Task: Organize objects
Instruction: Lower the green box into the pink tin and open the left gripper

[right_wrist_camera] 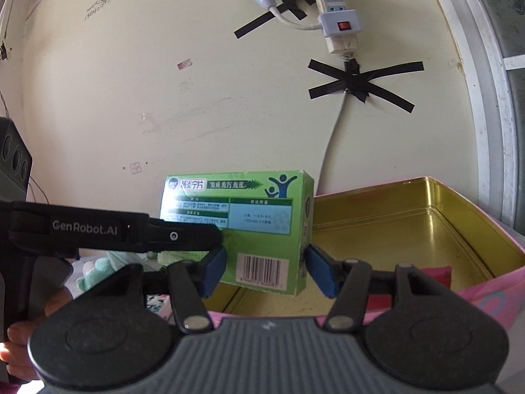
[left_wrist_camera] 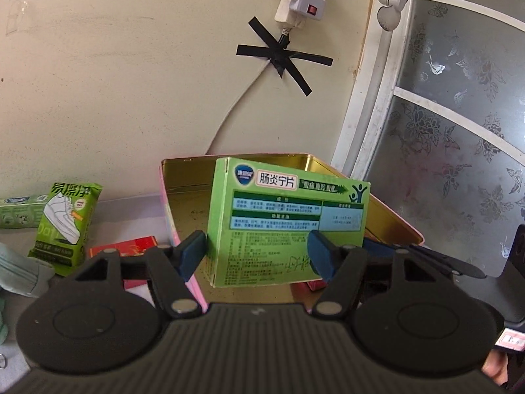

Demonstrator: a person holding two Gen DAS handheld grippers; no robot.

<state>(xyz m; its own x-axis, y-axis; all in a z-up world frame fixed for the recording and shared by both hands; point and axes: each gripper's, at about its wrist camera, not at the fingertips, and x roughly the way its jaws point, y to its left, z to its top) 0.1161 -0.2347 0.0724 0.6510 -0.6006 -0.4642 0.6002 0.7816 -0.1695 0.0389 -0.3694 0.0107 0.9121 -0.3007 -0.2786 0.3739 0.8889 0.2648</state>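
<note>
A green medicine box (left_wrist_camera: 279,216) with white lettering hangs upright over the near end of an open tin (left_wrist_camera: 183,177) that is gold inside and pink outside. My left gripper (left_wrist_camera: 259,249) is shut on the box, its blue pads pressing the two side edges. In the right wrist view the same box (right_wrist_camera: 262,216), barcode low on its face, sits between the blue pads of my right gripper (right_wrist_camera: 265,266), which is shut on it too. One finger of the left gripper (right_wrist_camera: 183,234) reaches in from the left against the box. The tin (right_wrist_camera: 459,216) lies just right of it.
A green wipes pack (left_wrist_camera: 65,226), another green box (left_wrist_camera: 16,210) and a red packet (left_wrist_camera: 131,244) lie left of the tin. A red item (right_wrist_camera: 433,272) lies inside the tin. A pale plush toy (right_wrist_camera: 95,272) sits lower left. Behind are a wall with a power strip (right_wrist_camera: 338,23) and a window frame (left_wrist_camera: 377,105).
</note>
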